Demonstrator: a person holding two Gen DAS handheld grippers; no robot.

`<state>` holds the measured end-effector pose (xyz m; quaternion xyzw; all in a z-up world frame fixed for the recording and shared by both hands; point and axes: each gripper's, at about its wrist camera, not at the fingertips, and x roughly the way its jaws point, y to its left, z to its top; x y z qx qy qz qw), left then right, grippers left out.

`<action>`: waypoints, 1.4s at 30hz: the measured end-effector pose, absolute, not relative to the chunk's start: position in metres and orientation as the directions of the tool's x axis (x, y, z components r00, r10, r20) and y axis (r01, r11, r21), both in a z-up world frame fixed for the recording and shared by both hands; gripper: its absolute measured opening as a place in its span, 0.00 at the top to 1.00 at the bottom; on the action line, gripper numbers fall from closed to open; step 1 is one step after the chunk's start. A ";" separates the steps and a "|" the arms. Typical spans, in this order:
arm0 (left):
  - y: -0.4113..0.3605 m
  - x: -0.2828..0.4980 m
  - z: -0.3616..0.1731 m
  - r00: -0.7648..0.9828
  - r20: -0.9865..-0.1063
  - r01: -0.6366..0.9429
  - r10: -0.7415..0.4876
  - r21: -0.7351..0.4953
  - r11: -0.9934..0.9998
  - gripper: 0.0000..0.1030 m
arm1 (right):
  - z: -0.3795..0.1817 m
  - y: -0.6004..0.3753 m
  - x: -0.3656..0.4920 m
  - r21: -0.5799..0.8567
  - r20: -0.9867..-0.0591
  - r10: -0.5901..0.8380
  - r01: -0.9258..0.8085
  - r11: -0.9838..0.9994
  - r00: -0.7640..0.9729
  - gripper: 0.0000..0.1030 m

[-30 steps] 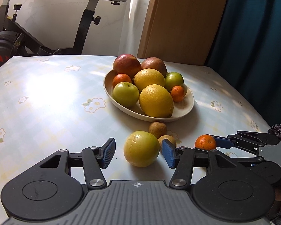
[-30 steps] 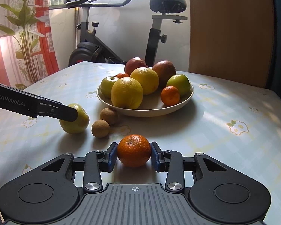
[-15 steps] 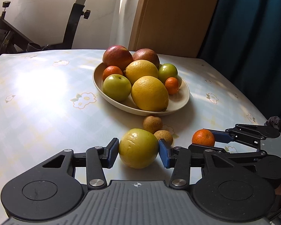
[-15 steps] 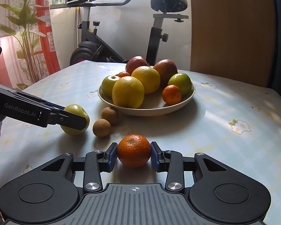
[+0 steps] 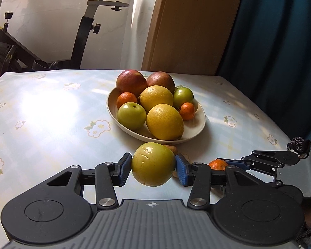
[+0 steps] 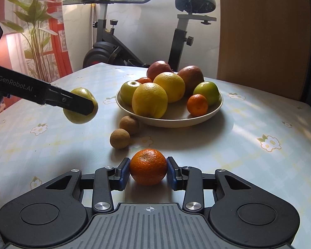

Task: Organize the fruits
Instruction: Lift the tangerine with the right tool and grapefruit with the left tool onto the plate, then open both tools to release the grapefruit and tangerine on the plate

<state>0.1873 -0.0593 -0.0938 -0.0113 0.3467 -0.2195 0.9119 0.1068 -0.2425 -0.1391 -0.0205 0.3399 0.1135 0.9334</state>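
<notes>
A yellow-green apple (image 5: pixel 153 164) is clamped between the blue pads (image 5: pixel 124 169) of the left gripper (image 5: pixel 153 167), dead centre in the lower half of the left view. In the right view the same apple (image 6: pixel 80 105) sits at the left of the frame with clear space under it, so it's judged to be carried off the table (image 6: pixel 248 124), probably so it can be dropped into the bowl (image 5: pixel 197 128) piled with fruit just above it in the frame

The right gripper (image 6: pixel 148 171) is closed around a small orange (image 6: pixel 148 166), low in the middle of its view. It looks to be held snug, pads touching both sides, though whether it's been raised off the cloth can't really be told. It's presumably gripped for the same reason: the bowl lies straight ahead, upper centre of that frame

Two small brown fruits (image 6: pixel 124 132) are left loose on the table, between the orange and the bowl, just beside the bowl's near rim. Those would be counted as still to do

The bowl is already stacked pretty high, with gaps only at the near and right edge, so a gentle set-down is likely needed or something gets rolled off
</notes>
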 end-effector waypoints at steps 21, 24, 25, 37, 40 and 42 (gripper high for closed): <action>-0.055 0.234 0.007 0.789 -0.427 0.405 -0.443 -0.181 0.896 0.53 | -0.022 -0.268 0.165 0.017 -0.448 0.212 -0.229 0.973 0.868 0.67; -0.065 0.252 0.006 0.785 -0.437 0.418 -0.439 -0.150 0.896 0.53 | -0.025 -0.275 0.184 0.022 -0.462 0.200 -0.215 0.976 0.864 0.67; -0.068 0.259 0.004 0.778 -0.451 0.420 -0.438 -0.146 0.896 0.53 | -0.028 -0.277 0.189 0.027 -0.472 0.200 -0.212 0.977 0.859 0.67; -0.102 0.328 -0.072 0.611 -0.675 0.437 -0.414 -0.148 0.887 0.53 | -0.098 -0.299 0.220 0.200 -0.613 0.252 -0.162 0.966 0.749 0.67; -0.107 0.333 -0.081 0.599 -0.692 0.440 -0.404 -0.138 0.888 0.53 | -0.109 -0.294 0.223 0.199 -0.641 0.265 -0.177 0.964 0.721 0.67; -0.104 0.335 -0.085 0.588 -0.699 0.439 -0.406 -0.146 0.887 0.53 | -0.113 -0.290 0.222 0.181 -0.654 0.262 -0.189 0.965 0.710 0.67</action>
